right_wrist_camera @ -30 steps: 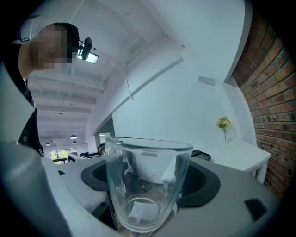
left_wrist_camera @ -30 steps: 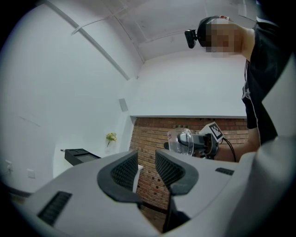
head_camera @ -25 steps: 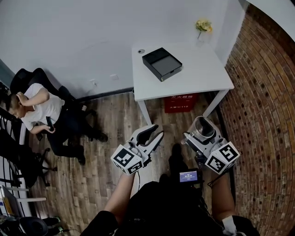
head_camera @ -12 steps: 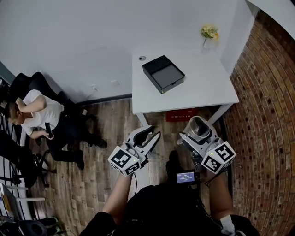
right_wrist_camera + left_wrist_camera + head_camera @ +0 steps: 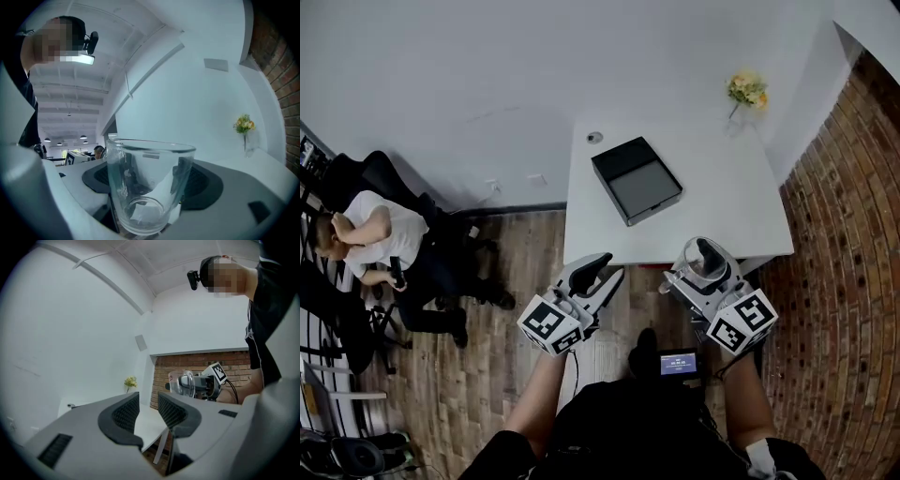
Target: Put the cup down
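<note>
A clear glass cup stands upright between the jaws of my right gripper, which is shut on it. In the head view the cup hangs just over the near edge of the white table. From the left gripper view the cup shows to the right, held in the air. My left gripper is open and empty, near the table's near left corner, with a narrow gap between its pads.
A black tray lies on the table's left half. A small vase of yellow flowers stands at the far right corner. A small round object sits at the far left corner. A brick wall runs along the right. A seated person is at the left.
Both grippers and the view have moved toward the table. The cup, earlier over the wooden floor, now hangs at the table's near edge. Both jaws stay as they were.
</note>
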`<state>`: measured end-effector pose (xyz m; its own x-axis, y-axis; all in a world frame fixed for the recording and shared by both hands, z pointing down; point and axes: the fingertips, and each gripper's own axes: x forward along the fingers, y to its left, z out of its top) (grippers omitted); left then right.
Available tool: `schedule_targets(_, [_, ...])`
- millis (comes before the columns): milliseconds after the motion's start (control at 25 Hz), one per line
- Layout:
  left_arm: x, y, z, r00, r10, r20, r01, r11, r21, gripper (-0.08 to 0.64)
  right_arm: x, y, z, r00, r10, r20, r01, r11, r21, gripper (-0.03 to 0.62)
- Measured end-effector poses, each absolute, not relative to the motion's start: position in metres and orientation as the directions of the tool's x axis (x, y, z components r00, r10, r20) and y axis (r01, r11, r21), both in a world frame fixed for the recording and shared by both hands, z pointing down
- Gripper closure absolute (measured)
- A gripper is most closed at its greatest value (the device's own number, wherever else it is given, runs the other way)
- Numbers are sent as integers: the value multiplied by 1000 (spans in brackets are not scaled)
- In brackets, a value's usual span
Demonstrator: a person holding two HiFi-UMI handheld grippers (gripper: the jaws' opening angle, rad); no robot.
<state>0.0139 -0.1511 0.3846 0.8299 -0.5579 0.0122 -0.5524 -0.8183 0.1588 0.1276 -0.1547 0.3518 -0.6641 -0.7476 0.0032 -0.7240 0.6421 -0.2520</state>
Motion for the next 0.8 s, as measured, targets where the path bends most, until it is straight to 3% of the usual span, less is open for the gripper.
schedule_targets(800, [15, -278, 374, 772, -635, 12, -630, -763, 145, 433, 126, -291, 354, -710, -704, 25, -691, 688, -222, 178])
